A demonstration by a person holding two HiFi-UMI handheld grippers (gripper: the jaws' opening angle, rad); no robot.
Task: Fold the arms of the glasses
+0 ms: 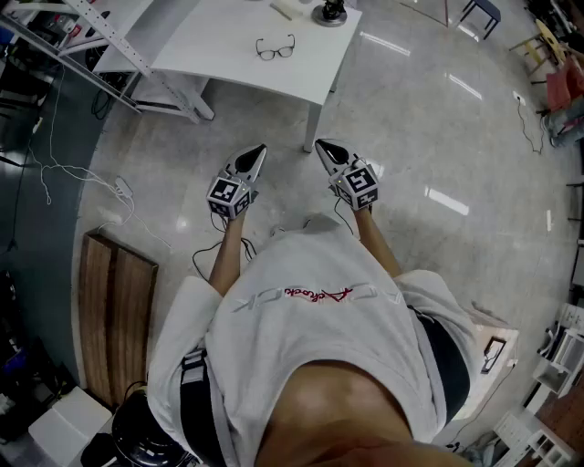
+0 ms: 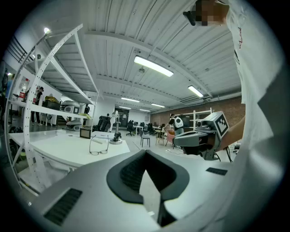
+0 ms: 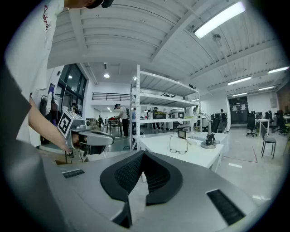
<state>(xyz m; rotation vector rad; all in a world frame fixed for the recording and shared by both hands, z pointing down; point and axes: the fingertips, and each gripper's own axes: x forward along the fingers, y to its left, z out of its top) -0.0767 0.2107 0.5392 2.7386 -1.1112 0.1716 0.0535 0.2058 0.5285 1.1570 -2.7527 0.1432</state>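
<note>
A pair of dark-framed glasses (image 1: 276, 48) stands on the white table (image 1: 219, 36) with its arms unfolded, also seen as glasses (image 2: 99, 146) and glasses (image 3: 179, 145) in the gripper views. My left gripper (image 1: 259, 150) and right gripper (image 1: 322, 146) are held side by side over the floor, short of the table's near edge and well apart from the glasses. Both are shut with nothing between the jaws. In the left gripper view the jaws (image 2: 146, 152) meet; in the right gripper view the jaws (image 3: 141, 154) meet too.
A small black stand (image 1: 329, 13) and a white block (image 1: 285, 9) sit on the table beyond the glasses. A metal shelving rack (image 1: 100, 36) is at the left, a table leg (image 1: 315, 123) ahead, cables (image 1: 119, 187) and a wooden board (image 1: 114, 315) on the floor.
</note>
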